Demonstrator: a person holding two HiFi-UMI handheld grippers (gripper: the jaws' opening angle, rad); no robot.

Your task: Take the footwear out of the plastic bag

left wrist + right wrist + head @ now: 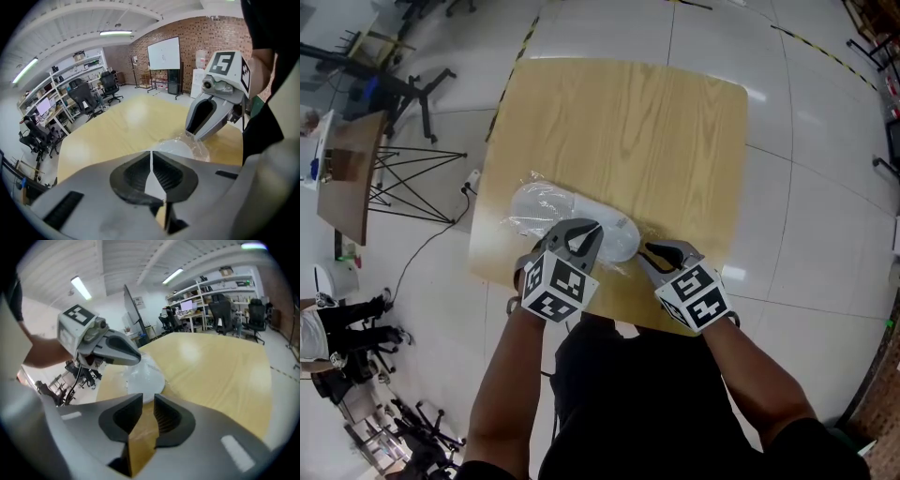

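A clear plastic bag [630, 246] holding white footwear [551, 212] lies near the front edge of the wooden table [628, 122]. My left gripper [581, 234] is over the bag's near end, with its jaws [151, 155] drawn together to a thin slit, pinching the bag's film. The bagged footwear [178, 147] shows just beyond its tips. My right gripper [654, 251] stands at the bag's crinkled right end. Its jaws [148, 400] are apart, with bare wood and a bit of film showing in the gap. The bagged footwear [143, 376] lies ahead of it.
A dark folding stand [403, 173] and a small wooden board [345, 178] stand on the tiled floor to the left, with a cable [422, 248] trailing near the table. Office chairs [86, 98], shelves [211, 287] and a whiteboard [164, 54] ring the room.
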